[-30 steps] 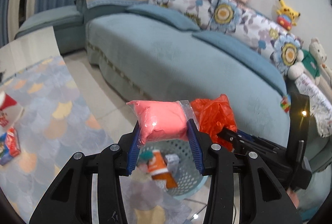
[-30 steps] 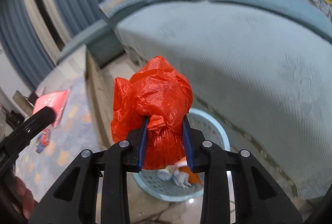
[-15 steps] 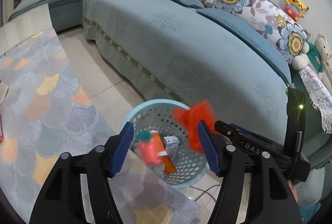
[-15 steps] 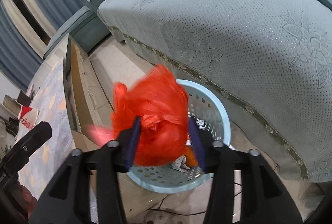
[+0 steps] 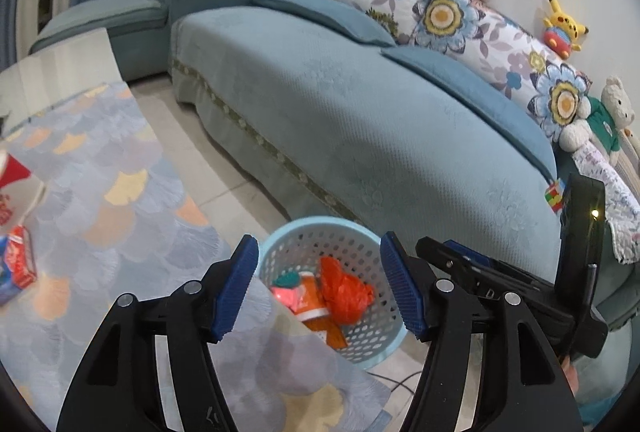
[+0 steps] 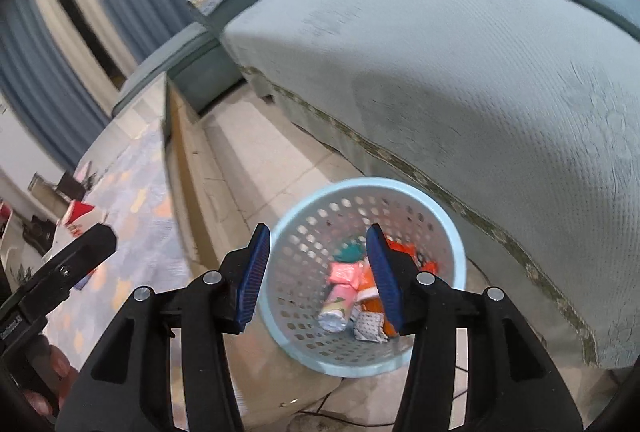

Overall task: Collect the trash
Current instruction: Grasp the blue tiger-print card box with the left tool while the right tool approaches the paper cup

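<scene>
A second ago I had a pink packet pinched in my left tool (image 5: 316, 288) and a knotted orange plastic bag in my right tool (image 6: 316, 274). Both tools have just been opening, and now each stands partly spread with nothing between its blue pads.

Going left to right: on the desk (image 5: 120, 199) at far left a red-and-blue carton (image 5: 18, 268) and a red-and-white pack (image 5: 10, 183) lie uncollected. At centre, on the floor between the desk edge and the sofa (image 5: 360, 119), stands the pale blue basket (image 5: 352, 232). The pink packet (image 5: 286, 296) and the orange bag (image 5: 344, 292) both rest inside it, among the earlier scraps.

So I judge this drop done cleanly. With both tools free, I'd swing back left for the desk litter.
</scene>
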`<move>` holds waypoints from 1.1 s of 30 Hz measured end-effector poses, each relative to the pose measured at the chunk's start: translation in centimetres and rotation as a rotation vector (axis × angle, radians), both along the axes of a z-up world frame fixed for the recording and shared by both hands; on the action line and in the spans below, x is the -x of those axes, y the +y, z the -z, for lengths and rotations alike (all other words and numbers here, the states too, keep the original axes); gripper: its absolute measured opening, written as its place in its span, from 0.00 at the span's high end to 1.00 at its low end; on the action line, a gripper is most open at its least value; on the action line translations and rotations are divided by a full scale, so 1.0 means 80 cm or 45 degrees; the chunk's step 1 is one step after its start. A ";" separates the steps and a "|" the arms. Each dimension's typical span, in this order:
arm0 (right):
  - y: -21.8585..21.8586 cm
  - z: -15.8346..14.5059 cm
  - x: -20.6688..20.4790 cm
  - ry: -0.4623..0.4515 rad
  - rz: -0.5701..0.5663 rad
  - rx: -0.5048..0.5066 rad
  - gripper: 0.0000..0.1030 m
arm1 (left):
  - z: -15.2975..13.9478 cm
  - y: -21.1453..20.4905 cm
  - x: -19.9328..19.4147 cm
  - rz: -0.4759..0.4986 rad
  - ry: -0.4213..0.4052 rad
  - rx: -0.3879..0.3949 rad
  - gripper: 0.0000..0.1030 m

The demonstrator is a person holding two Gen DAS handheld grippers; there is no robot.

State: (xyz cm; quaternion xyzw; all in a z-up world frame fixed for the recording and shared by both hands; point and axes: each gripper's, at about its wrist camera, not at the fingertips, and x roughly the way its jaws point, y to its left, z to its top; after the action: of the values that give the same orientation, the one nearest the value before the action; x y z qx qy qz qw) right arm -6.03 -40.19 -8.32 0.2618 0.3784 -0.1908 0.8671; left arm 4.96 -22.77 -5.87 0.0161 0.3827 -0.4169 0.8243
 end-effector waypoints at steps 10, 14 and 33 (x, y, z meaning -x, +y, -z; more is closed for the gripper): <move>0.098 -0.072 -0.046 -0.112 -0.228 0.175 0.55 | -0.061 0.084 -0.020 -0.135 -0.159 0.046 0.40; 0.146 -0.091 -0.073 -0.146 -0.318 0.231 0.55 | -0.073 0.132 -0.041 -0.226 -0.184 0.047 0.40; 0.290 -0.003 -0.208 -0.107 -0.584 0.289 0.48 | 0.029 0.318 -0.161 -0.616 -0.058 -0.068 0.23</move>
State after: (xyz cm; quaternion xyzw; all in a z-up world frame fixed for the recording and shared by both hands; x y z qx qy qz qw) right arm 10.61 -16.95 -8.08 0.0778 0.3677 -0.0194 0.9265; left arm 17.86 2.67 -8.20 -0.0449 0.3675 -0.1965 0.9079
